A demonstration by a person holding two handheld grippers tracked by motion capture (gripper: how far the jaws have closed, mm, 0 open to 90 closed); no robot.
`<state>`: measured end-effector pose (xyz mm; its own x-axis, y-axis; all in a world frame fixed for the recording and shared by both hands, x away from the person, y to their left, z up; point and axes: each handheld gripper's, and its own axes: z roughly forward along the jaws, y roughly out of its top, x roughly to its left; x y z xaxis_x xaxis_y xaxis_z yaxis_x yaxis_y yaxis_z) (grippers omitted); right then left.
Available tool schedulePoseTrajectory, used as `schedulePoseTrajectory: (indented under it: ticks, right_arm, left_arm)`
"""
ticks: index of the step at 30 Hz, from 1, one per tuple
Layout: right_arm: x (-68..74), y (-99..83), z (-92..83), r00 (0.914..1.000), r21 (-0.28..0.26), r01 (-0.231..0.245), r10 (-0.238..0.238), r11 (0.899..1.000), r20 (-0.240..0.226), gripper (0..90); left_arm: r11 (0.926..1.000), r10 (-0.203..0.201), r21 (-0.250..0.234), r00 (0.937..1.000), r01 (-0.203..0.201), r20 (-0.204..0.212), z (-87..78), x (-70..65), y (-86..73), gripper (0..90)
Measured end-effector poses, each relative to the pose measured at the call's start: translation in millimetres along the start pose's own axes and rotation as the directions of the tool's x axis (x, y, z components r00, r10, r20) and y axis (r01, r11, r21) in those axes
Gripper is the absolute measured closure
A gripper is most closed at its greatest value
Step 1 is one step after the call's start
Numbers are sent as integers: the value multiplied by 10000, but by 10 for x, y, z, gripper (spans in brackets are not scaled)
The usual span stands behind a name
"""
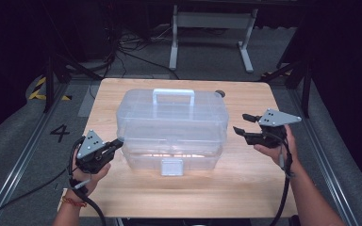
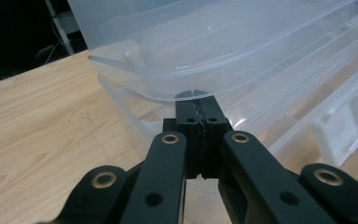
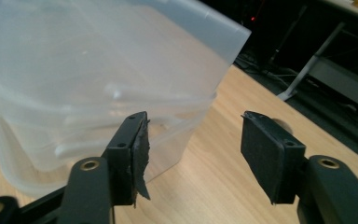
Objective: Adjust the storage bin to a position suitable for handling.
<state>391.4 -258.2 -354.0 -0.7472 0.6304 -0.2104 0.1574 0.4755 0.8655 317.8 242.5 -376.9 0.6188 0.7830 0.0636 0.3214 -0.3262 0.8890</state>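
You're keeping the left gripper with its fingers pressed together, tips tucked under the lid's edge, probably to pry it. The clear plastic box is sitting mid-table. Your right gripper is waiting beside it, fingers spread wide, holding nothing.
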Motion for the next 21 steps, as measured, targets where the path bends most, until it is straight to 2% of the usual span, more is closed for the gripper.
schedulePoseTrajectory:
  ticks: [5,7,11,18,21]
  right_arm:
    - [86,-118,105,9994,263,200,-193,9995,-292,403]
    - [115,-144,142,9987,265,98,-84,9996,-499,402]
    - [207,-145,223,9976,170,249,-238,9995,-643,394]
    - [299,-84,271,9994,-708,45,-68,9975,-330,405]
    - [324,-72,272,9997,-891,155,-171,9959,-174,412]
  left_arm:
    - [9999,48,-164,10000,-47,46,-4,-2,56,897]
    - [9997,89,-246,10000,-88,21,-1,4,73,897]
    - [9997,119,-220,9999,-118,36,-3,6,87,896]
    - [9996,184,-205,9998,-185,-38,-2,-10,55,889]
    - [9991,240,-336,9997,-243,-100,-47,-2,26,849]
